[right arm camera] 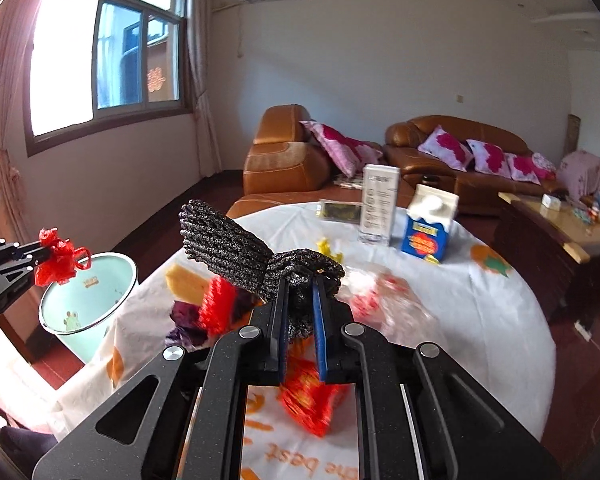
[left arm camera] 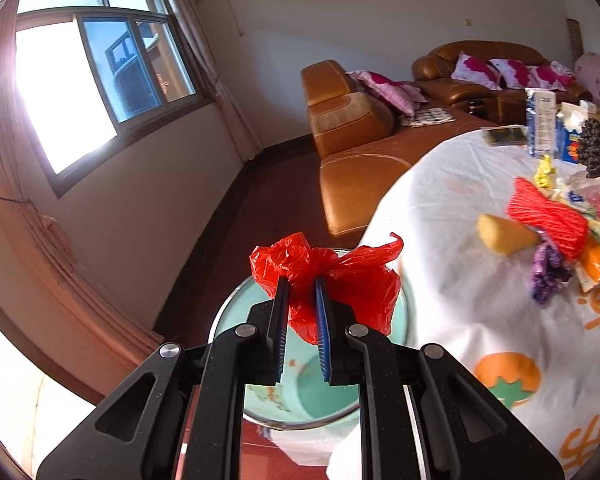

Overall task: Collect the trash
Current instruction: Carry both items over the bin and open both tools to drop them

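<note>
My left gripper is clamped on a crumpled red bag, held above the open bin. If I release off-centre, I expect the light bag to drift past the rim.

My right gripper is closed on a black foam net, clear of the table. Its free end may snag the litter pile or carton beyond.

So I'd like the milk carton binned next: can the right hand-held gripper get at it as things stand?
Probably not yet: the right hand-held gripper is shut on black netting. The path to the milk carton looks clear.
</note>
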A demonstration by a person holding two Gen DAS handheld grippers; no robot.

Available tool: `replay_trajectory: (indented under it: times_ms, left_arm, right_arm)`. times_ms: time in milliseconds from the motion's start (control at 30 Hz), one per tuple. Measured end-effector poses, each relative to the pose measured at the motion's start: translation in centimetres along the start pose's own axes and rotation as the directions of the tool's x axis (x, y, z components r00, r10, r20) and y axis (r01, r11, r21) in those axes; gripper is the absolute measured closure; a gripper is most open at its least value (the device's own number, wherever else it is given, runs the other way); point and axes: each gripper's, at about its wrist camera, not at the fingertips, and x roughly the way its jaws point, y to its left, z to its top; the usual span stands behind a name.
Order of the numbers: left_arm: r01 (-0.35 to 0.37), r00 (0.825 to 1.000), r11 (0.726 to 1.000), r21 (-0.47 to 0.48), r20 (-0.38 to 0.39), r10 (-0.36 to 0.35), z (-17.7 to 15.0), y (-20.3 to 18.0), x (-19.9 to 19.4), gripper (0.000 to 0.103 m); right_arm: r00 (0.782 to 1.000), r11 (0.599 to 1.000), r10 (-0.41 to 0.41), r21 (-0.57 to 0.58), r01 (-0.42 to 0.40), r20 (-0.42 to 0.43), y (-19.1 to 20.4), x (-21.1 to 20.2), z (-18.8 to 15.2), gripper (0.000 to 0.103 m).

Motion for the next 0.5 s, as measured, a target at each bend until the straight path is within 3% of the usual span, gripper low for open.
replay_trajectory:
  times_ms: [500]
  left_arm:
    - [-0.189,0.98,0.982,0.004,-0.059,0.188,-0.9,5.7,3.1,0.09]
  right_arm:
    - [0.983,0.966,0.164,-0.189,-0.177,-0.081,10.4,8.6,3.1,0.092]
